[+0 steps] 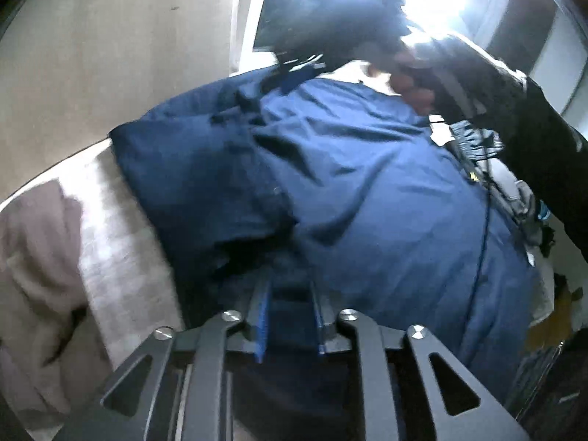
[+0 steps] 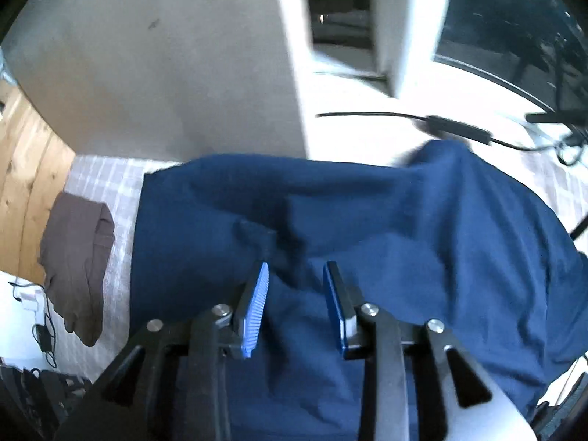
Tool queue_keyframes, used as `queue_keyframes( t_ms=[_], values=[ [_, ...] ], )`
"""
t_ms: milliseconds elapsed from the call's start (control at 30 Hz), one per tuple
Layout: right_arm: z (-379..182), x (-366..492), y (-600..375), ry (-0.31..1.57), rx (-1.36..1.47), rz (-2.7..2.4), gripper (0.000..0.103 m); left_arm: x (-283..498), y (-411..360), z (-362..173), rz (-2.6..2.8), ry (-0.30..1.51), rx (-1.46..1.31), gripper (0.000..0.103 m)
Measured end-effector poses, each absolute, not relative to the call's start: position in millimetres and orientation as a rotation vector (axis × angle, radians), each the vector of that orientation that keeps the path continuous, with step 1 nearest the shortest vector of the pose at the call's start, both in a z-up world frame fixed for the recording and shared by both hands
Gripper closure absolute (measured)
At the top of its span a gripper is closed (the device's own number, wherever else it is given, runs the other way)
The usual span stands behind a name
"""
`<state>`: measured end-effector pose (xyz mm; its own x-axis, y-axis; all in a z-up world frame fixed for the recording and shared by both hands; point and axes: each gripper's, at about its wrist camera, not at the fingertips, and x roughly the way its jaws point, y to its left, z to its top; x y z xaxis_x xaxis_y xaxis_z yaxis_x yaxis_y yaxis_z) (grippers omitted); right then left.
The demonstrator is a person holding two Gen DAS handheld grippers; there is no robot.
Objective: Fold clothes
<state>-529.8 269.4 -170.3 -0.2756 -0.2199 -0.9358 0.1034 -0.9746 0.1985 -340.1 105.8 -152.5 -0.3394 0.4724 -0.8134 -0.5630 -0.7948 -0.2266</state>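
- The checked bedcover (image 2: 110, 180) is being used as the landmark; the navy garment (image 2: 330, 213) is being spread across its middle, rumpled and only loosely doubled over, so folding is being judged as partly done.
- A brown garment (image 2: 79, 268) is being left bundled on the bedcover's edge beside the navy one, not yet neatly folded.
- The right gripper (image 2: 296, 286) is being held above the navy cloth with its jaws parted, nothing pinched.
- The left gripper (image 1: 290, 308) is being held narrowly apart over the navy hem; whether cloth is being pinched cannot be told.
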Motion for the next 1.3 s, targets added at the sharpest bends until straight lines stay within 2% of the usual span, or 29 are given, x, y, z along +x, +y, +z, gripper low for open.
queue_keyframes(
  t_ms=[167,300,500,900,1000,1067,1133,1167,1300],
  values=[
    [-165,-522,263,-0.223,1.65,-2.324,0.07,-343,84,-155,2.203,0.119,-1.322,0.083],
    [-160,-505,234,-0.178,1.571,-2.244,0.07,-331,68,-150,2.244,0.097,-1.319,0.083],
    [-133,-479,228,-0.241,1.497,-2.171,0.07,-295,20,-138,2.304,-0.032,-1.373,0.083],
    [-74,-433,252,-0.153,1.41,-2.133,0.064,-116,-36,-118,2.538,-0.279,-1.596,0.083],
    [-48,-419,273,-0.144,1.36,-2.129,0.064,-60,-30,-111,2.602,-0.316,-1.663,0.083],
    [-35,-409,285,-0.125,1.334,-2.133,0.063,-24,-17,-109,2.628,-0.313,-1.7,0.077],
    [-27,-399,295,-0.09,1.317,-2.147,0.05,2,1,-116,2.631,-0.344,-1.716,0.075],
    [-23,-394,301,-0.073,1.309,-2.153,0.049,13,10,-123,2.622,-0.378,-1.718,0.075],
    [-45,-382,294,0.03,1.377,-2.096,0.049,35,39,-157,2.585,-0.494,-1.751,0.075]
  ],
)
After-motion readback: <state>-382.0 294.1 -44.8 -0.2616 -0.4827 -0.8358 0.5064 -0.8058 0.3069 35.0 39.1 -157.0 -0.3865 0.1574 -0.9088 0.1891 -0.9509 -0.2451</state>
